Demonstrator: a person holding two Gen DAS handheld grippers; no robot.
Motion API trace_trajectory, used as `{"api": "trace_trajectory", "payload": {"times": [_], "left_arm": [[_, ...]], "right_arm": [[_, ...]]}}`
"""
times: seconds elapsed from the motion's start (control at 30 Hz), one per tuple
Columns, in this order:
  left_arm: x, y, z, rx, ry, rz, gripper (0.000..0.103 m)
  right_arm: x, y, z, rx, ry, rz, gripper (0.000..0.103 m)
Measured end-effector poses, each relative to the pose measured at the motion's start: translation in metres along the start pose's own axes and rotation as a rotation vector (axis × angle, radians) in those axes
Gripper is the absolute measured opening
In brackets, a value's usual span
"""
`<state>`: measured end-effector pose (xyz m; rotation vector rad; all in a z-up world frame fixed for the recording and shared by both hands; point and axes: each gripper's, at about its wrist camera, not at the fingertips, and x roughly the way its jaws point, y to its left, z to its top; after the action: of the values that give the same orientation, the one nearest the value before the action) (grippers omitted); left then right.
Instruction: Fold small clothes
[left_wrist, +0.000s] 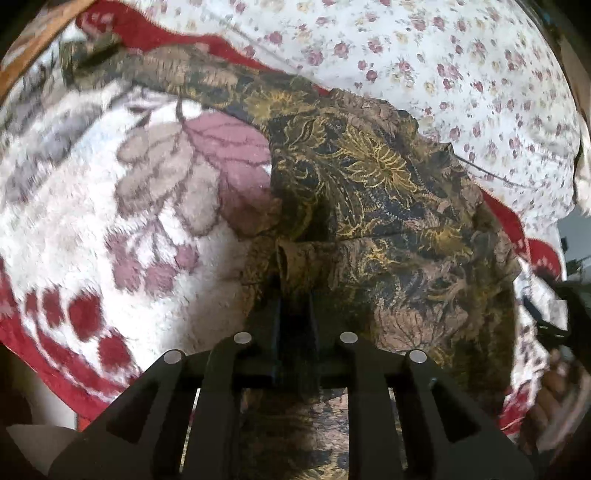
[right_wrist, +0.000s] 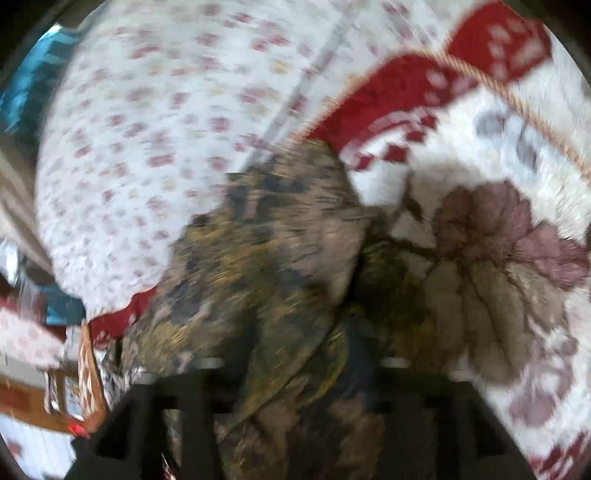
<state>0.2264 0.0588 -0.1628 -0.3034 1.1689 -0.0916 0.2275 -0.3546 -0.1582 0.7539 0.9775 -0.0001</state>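
A dark garment (left_wrist: 373, 192) with a gold and brown floral print lies bunched on a fluffy white, red and pink flowered blanket (left_wrist: 110, 229). My left gripper (left_wrist: 293, 291) is shut on a rolled edge of the garment, with the cloth draped over and under its fingers. In the right wrist view, which is blurred by motion, the same garment (right_wrist: 266, 258) hangs across the frame. My right gripper (right_wrist: 295, 354) is shut on a fold of it. The right fingertips are hidden under the cloth.
A white sheet with small red flowers (left_wrist: 424, 66) covers the bed beyond the blanket; it also shows in the right wrist view (right_wrist: 155, 129). A person's hand (left_wrist: 554, 387) holds the other gripper at the right edge. A wooden frame (right_wrist: 88, 369) and blue items sit at the lower left.
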Motion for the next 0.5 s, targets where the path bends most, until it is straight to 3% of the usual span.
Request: {"api": "trace_trajectory", "payload": {"times": [0.1,0.17,0.23,0.3,0.4,0.5], "left_arm": [[-0.015,-0.007,-0.003,0.050,-0.081,0.084,0.014],[-0.025,-0.007,-0.004,0.068,-0.121,0.119,0.019],[-0.034,-0.003,-0.006,0.066,-0.147,0.117,0.038],[-0.046,0.000,-0.010,0.060,-0.176,0.111,0.047],[-0.066,0.005,-0.017,0.051,-0.215,0.076,0.058],[-0.087,0.011,-0.021,0.038,-0.263,0.051,0.071]], "right_arm": [[-0.034,0.038,-0.032,-0.113,-0.066,0.033,0.075],[-0.056,0.068,-0.057,-0.212,-0.109,0.027,0.075],[-0.073,0.094,-0.081,-0.286,-0.151,-0.015,0.075],[-0.083,0.115,-0.095,-0.338,-0.180,-0.046,0.077],[-0.089,0.134,-0.109,-0.371,-0.194,-0.062,0.088],[-0.081,0.147,-0.114,-0.378,-0.154,-0.046,0.090]]}}
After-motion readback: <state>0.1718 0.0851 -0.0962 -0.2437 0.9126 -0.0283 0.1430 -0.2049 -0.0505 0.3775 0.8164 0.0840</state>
